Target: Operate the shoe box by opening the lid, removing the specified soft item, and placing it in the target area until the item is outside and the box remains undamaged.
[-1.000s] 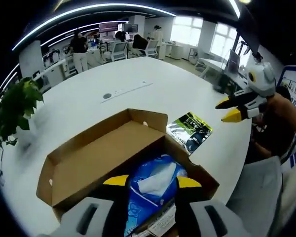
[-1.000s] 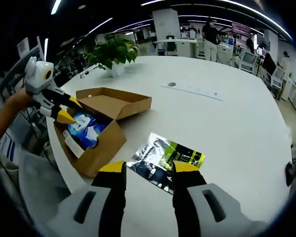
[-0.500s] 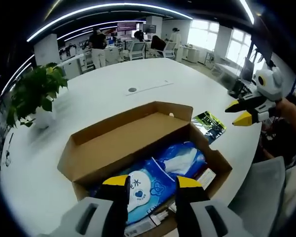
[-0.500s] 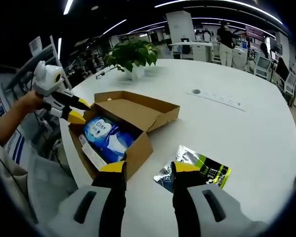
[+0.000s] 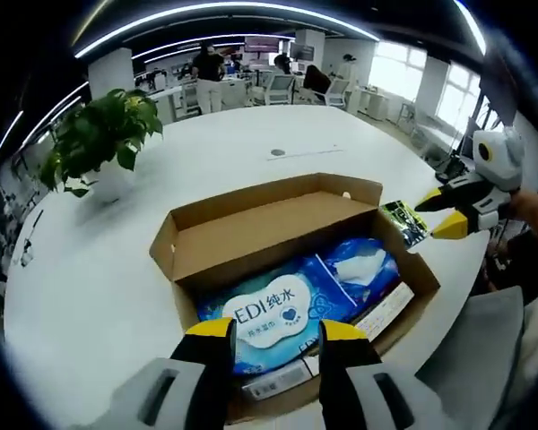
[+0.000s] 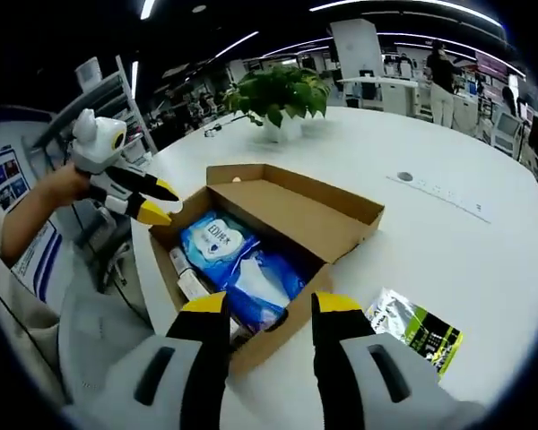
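An open cardboard shoe box lies on the white table, its lid folded back flat. Inside rests a blue soft pack of wet wipes with a white label. My left gripper hovers open just over the box's near edge, nothing between its jaws; it also appears at the left of the right gripper view. My right gripper is open above the box's near wall, and it shows at the right of the left gripper view.
A green and black foil packet lies on the table beside the box. A potted plant stands farther back. A person's arm and grey clothing sit at the table's edge. Desks, chairs and people fill the office behind.
Both cameras have swung toward the box, which now sits nearer the middle of each view. The wipes pack shows more fully. Both grippers stay open.
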### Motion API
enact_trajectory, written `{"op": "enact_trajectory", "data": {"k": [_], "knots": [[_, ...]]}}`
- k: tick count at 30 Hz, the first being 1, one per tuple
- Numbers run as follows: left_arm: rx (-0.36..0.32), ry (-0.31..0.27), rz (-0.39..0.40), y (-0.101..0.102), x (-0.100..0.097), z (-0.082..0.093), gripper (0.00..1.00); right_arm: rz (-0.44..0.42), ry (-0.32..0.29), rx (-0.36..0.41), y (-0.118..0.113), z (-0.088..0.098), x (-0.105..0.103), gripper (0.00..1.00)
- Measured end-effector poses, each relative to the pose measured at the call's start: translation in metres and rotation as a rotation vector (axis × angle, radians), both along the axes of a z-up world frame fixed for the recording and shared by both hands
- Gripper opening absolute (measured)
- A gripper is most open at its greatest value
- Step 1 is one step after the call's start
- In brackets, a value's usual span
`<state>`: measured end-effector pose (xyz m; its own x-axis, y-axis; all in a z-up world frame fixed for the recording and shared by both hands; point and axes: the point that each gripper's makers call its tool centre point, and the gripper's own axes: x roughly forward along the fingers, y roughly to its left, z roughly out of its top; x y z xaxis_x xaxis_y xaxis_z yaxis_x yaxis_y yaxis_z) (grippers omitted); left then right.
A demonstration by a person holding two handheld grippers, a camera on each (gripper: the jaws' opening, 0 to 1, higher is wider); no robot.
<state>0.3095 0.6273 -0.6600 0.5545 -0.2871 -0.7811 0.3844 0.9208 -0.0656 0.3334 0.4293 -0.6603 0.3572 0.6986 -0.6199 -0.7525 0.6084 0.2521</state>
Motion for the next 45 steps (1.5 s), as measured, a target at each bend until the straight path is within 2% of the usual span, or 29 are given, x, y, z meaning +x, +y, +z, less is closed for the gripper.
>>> {"op": "enact_trajectory", "data": {"k": [4, 11, 15, 21, 25, 31, 37, 45], "knots": [[0.006, 0.007, 0.038, 0.016, -0.006, -0.003, 0.36, 0.027, 0.004, -0.002, 0.017, -0.006, 0.0, 0.32], [0.039, 0.053, 0.119, 0.052, -0.018, -0.021, 0.33, 0.059, 0.018, 0.01, 0.046, -0.013, 0.0, 0.3], [0.028, 0.068, 0.157, 0.062, -0.022, -0.028, 0.3, 0.08, 0.029, 0.002, 0.059, -0.021, 0.0, 0.29], [0.019, 0.086, 0.189, 0.068, -0.028, -0.035, 0.24, 0.115, 0.047, -0.02, 0.078, -0.035, -0.002, 0.29], [0.012, 0.112, 0.209, 0.074, -0.033, -0.044, 0.16, 0.136, 0.043, -0.054, 0.089, -0.045, 0.0, 0.25], [0.01, 0.144, 0.218, 0.075, -0.039, -0.052, 0.06, 0.162, 0.057, -0.069, 0.102, -0.055, 0.0, 0.25], [-0.013, 0.149, 0.235, 0.075, -0.039, -0.054, 0.06, 0.202, 0.035, -0.118, 0.11, -0.067, 0.004, 0.21], [-0.015, 0.148, 0.241, 0.072, -0.041, -0.055, 0.06, 0.218, 0.057, -0.156, 0.115, -0.08, 0.009, 0.21]]}}
